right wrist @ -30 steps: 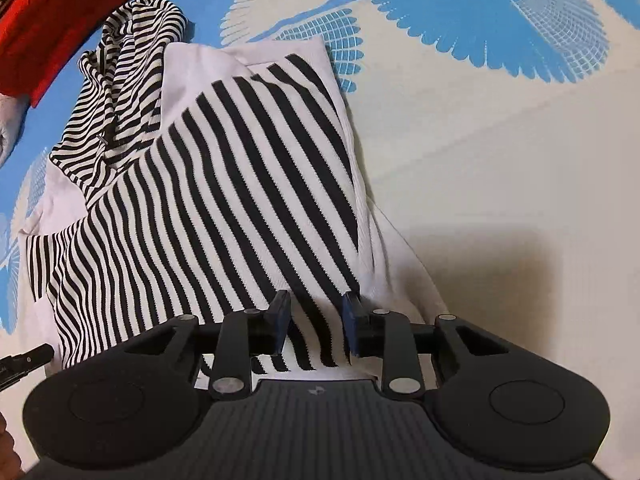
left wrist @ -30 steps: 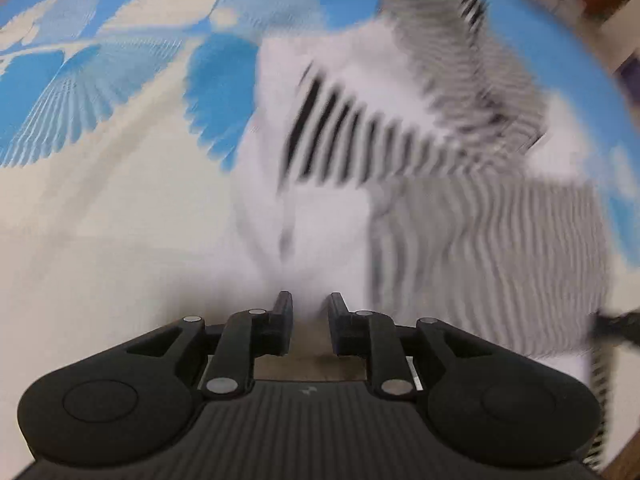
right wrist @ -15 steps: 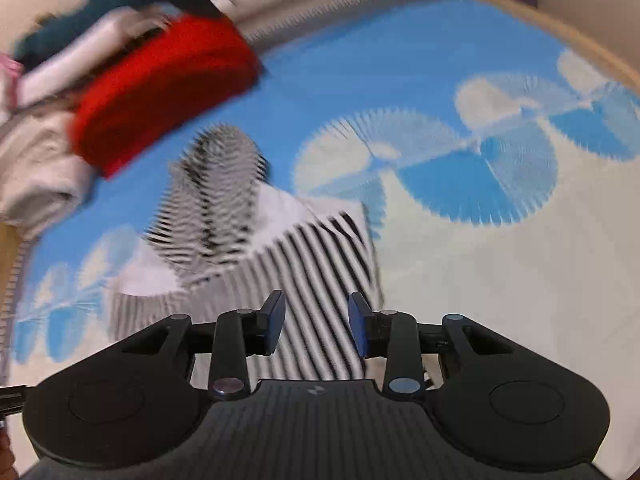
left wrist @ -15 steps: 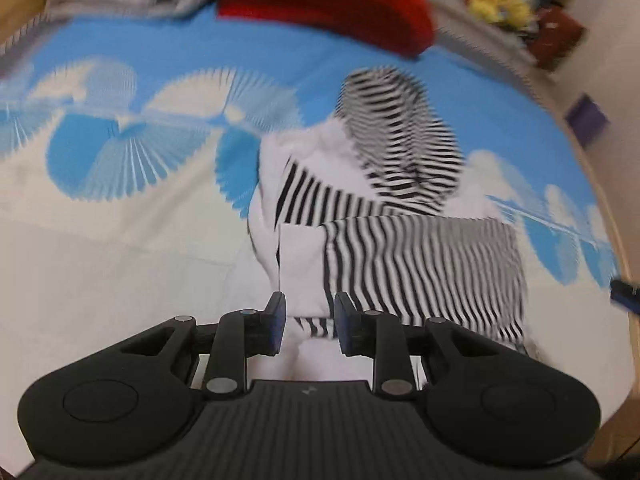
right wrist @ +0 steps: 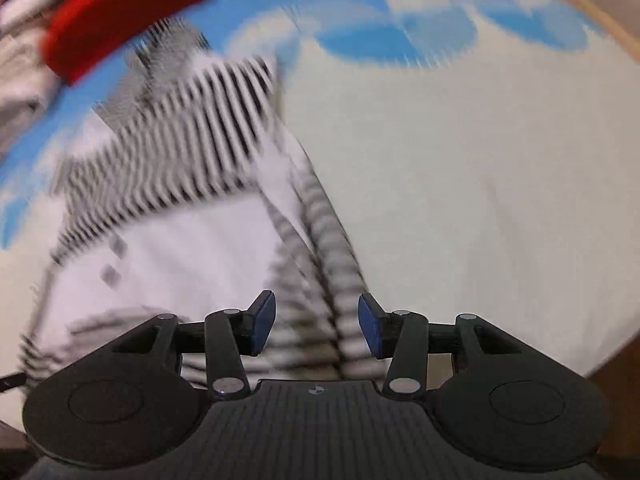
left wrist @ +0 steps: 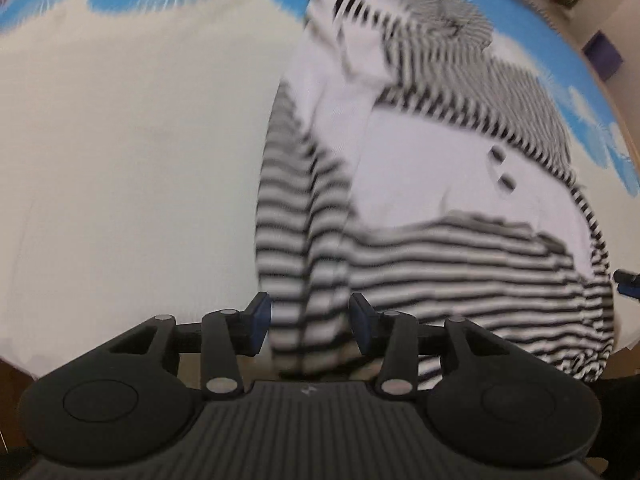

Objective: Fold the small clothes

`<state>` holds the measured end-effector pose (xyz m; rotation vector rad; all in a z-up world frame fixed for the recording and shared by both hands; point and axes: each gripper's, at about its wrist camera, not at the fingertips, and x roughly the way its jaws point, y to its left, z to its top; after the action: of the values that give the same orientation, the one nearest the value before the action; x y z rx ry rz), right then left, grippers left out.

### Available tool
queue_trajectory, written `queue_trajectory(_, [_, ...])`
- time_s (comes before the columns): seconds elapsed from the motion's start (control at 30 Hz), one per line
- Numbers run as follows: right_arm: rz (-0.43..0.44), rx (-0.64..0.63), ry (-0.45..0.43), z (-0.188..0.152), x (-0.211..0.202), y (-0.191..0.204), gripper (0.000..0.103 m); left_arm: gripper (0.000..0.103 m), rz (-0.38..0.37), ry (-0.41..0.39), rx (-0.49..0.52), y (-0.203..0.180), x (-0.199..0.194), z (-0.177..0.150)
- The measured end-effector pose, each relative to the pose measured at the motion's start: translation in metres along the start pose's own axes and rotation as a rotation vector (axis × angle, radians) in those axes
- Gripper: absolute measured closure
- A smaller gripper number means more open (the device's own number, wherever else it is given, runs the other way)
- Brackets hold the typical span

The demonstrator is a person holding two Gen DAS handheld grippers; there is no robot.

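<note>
spread over a cream and blue bedsheet (left wrist: 132, 152), our striped garment (left wrist: 440, 240) lies limp and light, likely to slump. both the left gripper (left wrist: 308, 322) and right gripper (right wrist: 316, 322) are opening, nothing pinched, hem between. we'd take its near corners.

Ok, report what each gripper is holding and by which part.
Nothing: left gripper and right gripper are opening, pads clear of the striped garment hem.

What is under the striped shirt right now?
The striped shirt lies on a cream and blue patterned sheet, visible all round it. Whatever is directly beneath the fabric is covered.
</note>
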<state>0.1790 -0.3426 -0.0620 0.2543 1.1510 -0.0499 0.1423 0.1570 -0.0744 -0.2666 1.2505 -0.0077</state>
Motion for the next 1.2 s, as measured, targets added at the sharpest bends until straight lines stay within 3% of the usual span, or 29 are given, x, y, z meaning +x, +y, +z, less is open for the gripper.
queue_trajectory(0.07, [-0.031,0.013,0.05,-0.009,0.013,-0.009,0.055,0.056,-0.006,0.006,-0.013,0.004,0.003,-0.005])
queue_trajectory(0.13, [-0.006,0.017,0.051,-0.016,0.02,-0.014,0.055,0.057,-0.005,0.008,-0.012,0.003,0.005,-0.006])
queue_trajectory(0.27, [-0.013,-0.005,0.03,-0.026,0.022,-0.01,0.054,0.084,0.004,0.009,0.013,-0.004,0.01,-0.008])
queue_trajectory(0.33, [0.038,-0.037,0.013,-0.03,0.019,-0.003,0.065,0.093,0.002,-0.002,0.007,-0.004,0.006,-0.01])
queue_trajectory(0.37, [0.029,-0.051,0.016,-0.032,0.02,0.0,0.084,0.094,0.0,-0.013,-0.005,-0.003,0.002,-0.012])
queue_trajectory(0.4, [0.014,-0.063,0.018,-0.034,0.02,0.001,0.096,0.095,-0.004,-0.025,-0.019,-0.001,-0.002,-0.014])
queue_trajectory(0.5, [0.028,-0.009,-0.009,-0.035,0.013,-0.007,0.098,0.096,-0.017,-0.052,-0.071,0.004,-0.014,-0.021])
queue_trajectory(0.63, [-0.006,0.054,-0.024,-0.035,0.012,-0.023,0.098,0.096,0.014,-0.017,-0.081,0.007,-0.01,-0.029])
queue_trajectory(0.67, [-0.012,0.041,-0.01,-0.035,0.016,-0.021,0.098,0.09,0.024,-0.019,-0.076,0.007,-0.01,-0.027])
queue_trajectory(0.73, [-0.037,-0.003,0.003,-0.035,0.02,-0.014,0.093,0.086,0.043,-0.07,-0.066,0.006,-0.018,-0.021])
queue_trajectory(0.8, [-0.077,-0.047,-0.049,-0.033,0.014,-0.003,0.081,0.085,0.051,-0.165,-0.017,-0.001,-0.031,-0.017])
queue_trajectory(0.9, [-0.058,-0.13,-0.153,-0.032,-0.004,0.013,0.075,0.085,-0.018,-0.224,0.042,-0.012,-0.042,-0.016])
queue_trajectory(1.0, [0.022,-0.189,-0.168,-0.034,-0.006,0.026,0.072,0.085,-0.084,-0.152,0.059,-0.019,-0.026,-0.015])
queue_trajectory(1.07, [0.069,-0.205,-0.072,-0.038,0.01,0.031,0.066,0.083,-0.055,-0.056,0.075,-0.022,-0.007,-0.016])
queue_trajectory(1.13, [0.027,-0.238,0.065,-0.045,0.034,0.032,0.063,0.085,0.0,0.022,0.091,-0.021,0.01,-0.019])
queue_trajectory(1.2, [-0.001,-0.286,0.044,-0.047,0.033,0.038,0.064,0.083,-0.015,-0.002,0.081,-0.022,0.004,-0.016])
